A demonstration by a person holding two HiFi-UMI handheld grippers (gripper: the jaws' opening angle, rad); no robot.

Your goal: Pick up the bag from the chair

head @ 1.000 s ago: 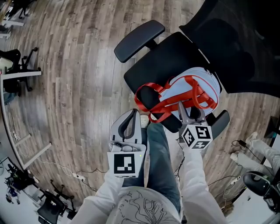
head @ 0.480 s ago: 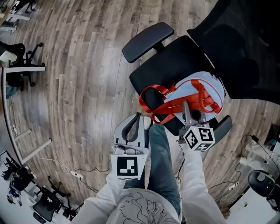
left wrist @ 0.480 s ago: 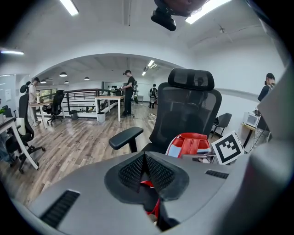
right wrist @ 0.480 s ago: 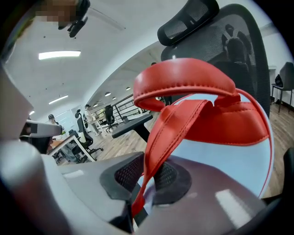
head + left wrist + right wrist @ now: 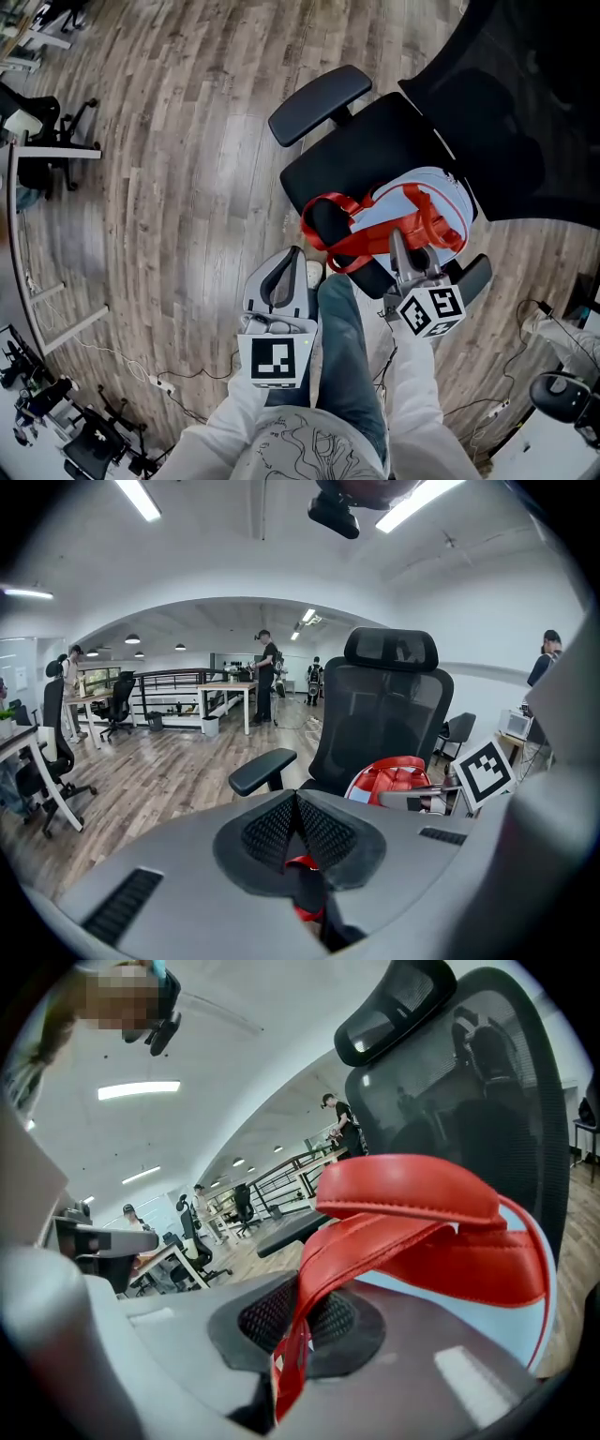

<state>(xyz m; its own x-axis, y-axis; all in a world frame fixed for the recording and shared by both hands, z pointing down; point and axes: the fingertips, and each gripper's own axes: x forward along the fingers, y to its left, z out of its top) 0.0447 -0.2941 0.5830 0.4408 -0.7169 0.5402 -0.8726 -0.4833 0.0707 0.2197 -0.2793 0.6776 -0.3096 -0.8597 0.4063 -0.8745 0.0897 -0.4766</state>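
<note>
head view: the light-blue bag (image 5: 427, 199) lies on the seat (image 5: 361, 155) of the black office chair (image 5: 511, 103), toward the armrest nearest the person. the right tongs (image 5: 401, 246) reach into the red straps (image 5: 417, 225) bunched on top of it. the left tongs (image 5: 284, 272) hang just short of the seat's front edge, beside the person's leg (image 5: 347, 347), near a loose strap loop but apart from the bag's body.

left gripper view: the pads (image 5: 272, 832) meet, closed, with nothing plainly caught at their tips. a scrap of red shows low in the gap, and i cannot tell whether it is strap or part of the tool. the bag's red top sits beyond, on the chair.

right gripper view: these tongs have just been closing and now stand clamped on a red strap (image 5: 403, 1208), which runs down between the mesh pads. the pale blue body lies just below.

so the grip looks made. the bag appears to rest on the seat, and the lift clear of the chair is what remains.
</note>
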